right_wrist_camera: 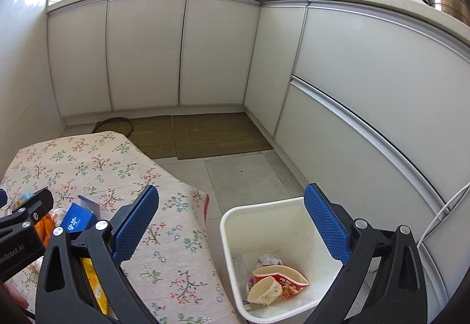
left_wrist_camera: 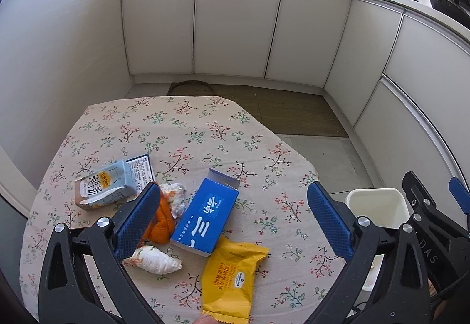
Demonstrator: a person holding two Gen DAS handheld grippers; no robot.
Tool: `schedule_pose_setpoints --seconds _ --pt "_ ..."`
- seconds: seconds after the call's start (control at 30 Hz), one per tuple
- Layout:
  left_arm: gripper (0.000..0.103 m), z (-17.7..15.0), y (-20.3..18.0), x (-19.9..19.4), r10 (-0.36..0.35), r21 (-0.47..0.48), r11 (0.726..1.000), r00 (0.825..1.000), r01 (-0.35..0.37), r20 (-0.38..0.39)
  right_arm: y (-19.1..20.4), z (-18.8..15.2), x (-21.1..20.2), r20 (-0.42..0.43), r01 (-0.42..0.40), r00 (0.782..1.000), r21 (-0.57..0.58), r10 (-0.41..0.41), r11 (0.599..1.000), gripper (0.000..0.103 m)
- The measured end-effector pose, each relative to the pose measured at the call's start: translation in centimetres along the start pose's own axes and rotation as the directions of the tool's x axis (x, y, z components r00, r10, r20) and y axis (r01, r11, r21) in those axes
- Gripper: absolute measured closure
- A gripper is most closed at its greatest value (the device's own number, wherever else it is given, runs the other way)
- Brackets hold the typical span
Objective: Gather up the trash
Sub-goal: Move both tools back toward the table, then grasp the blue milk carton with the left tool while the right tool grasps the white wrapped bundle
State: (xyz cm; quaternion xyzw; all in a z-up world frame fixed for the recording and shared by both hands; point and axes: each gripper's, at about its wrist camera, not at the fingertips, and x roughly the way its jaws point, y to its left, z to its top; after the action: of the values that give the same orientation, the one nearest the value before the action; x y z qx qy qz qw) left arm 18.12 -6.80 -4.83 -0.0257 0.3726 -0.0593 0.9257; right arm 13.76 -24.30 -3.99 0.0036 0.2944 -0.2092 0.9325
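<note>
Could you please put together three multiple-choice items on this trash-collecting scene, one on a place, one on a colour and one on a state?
1. Where does the white bin stand?
A. On the floor beside the table
B. On the tablecloth
C. On the counter

2. What colour is the snack wrapper lying next to the blue box?
A. Green
B. Yellow
C. Pink

3. What state is the left gripper in?
A. Shut on the milk carton
B. Shut on the blue box
C. Open, holding nothing

Answers:
1 A: the right wrist view shows the bin on the tiled floor at the table's edge, with a crushed paper cup inside.
2 B: the wrapper is plainly yellow in the left wrist view.
3 C: its fingers are spread wide above the trash with nothing between them.
</note>
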Motion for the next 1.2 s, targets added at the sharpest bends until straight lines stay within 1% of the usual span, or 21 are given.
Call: schedule_pose_setpoints --seconds 0.3,0.57,0.7,0.77,0.83,0.97,1.0,1.1,1.2 --pt "0.007 -0.3 4.1 0.6 0.063 -0.048 0.997 0.998 -0.064 -0.022 4.1 0.0 0.2 -0.011 -0.056 0.998 -0.027 0.055 0.998 0.007" --pt "0.007 -0.2 8.5 1.3 0.119 -0.097 0.988 0.992 -0.123 -0.045 8.3 -0.2 0.8 -0.027 -0.100 0.995 -0.063 0.099 0.993 0.007" --pt "0.007 -0.3 11.1 2.4 0.158 -0.093 0.982 0.984 -0.165 -0.083 10.0 -0.5 1.2 -0.043 -0.118 0.992 -0.083 0.115 0.990 0.007" --pt "0.007 -0.3 12.6 3.2 0.164 -0.089 0.981 0.981 -0.174 -0.106 10.8 -0.6 1.4 -0.050 -0.124 0.992 -0.092 0.119 0.988 0.007" --pt "0.007 -0.2 14.0 4.2 0.173 -0.064 0.981 0.976 -0.182 -0.133 11.5 -0.9 1.6 -0.060 -0.130 0.991 -0.105 0.124 0.986 0.007" --pt "0.007 -0.4 15.4 7.0 0.211 0.068 0.977 0.956 -0.201 -0.205 13.0 -1.4 2.3 -0.091 -0.144 0.987 -0.137 0.133 0.980 0.007" --pt "0.007 -0.6 15.7 7.9 0.220 0.110 0.974 0.947 -0.199 -0.233 13.3 -1.5 2.5 -0.097 -0.147 0.986 -0.143 0.134 0.979 0.007" --pt "0.007 -1.5 16.5 10.4 0.224 0.196 0.966 0.920 -0.166 -0.322 14.1 -1.8 3.0 -0.111 -0.155 0.984 -0.164 0.138 0.974 0.007" --pt "0.007 -2.2 17.0 12.2 0.255 0.299 0.943 0.895 -0.146 -0.365 14.6 -1.9 3.5 -0.138 -0.176 0.979 -0.178 0.152 0.968 0.007"
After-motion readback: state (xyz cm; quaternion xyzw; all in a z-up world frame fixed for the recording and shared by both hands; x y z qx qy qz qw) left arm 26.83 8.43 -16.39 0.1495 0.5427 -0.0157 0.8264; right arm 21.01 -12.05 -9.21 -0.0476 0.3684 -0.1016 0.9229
